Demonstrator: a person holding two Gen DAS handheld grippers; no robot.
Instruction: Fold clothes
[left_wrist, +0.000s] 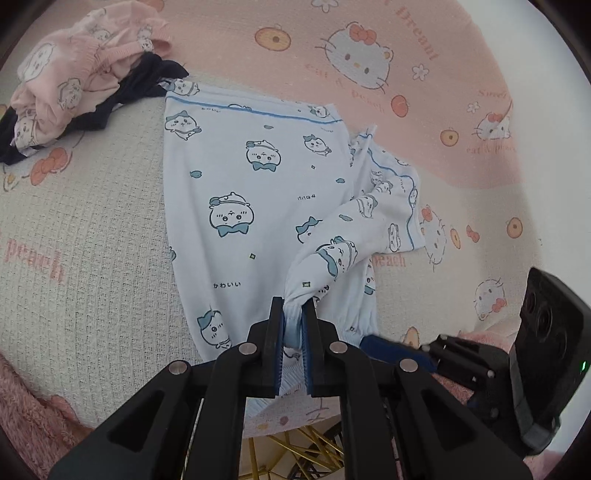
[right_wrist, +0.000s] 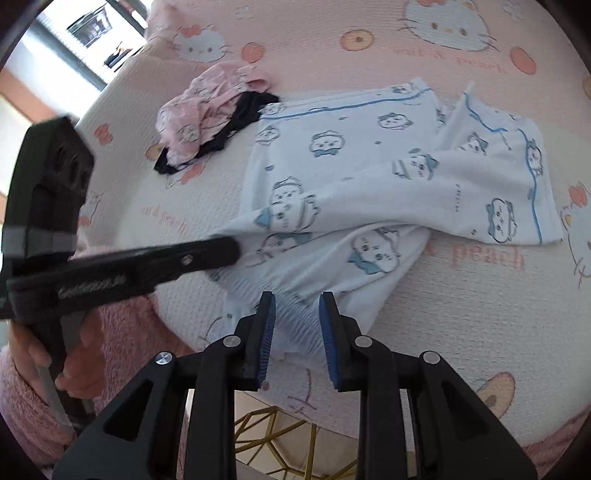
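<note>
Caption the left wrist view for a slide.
Left gripper pinching the blue pyjama's cuff; right gripper alongside.

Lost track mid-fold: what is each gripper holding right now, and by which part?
Left gripper pinches the light-blue cartoon-print cotton garment at a bunched sleeve cuff. Right gripper holds nothing, jaws open over its ribbed hem.

Cartoon-cat printed bedspread (left_wrist: 92, 221), gold wire frame (right_wrist: 273, 432) below its edge
</note>
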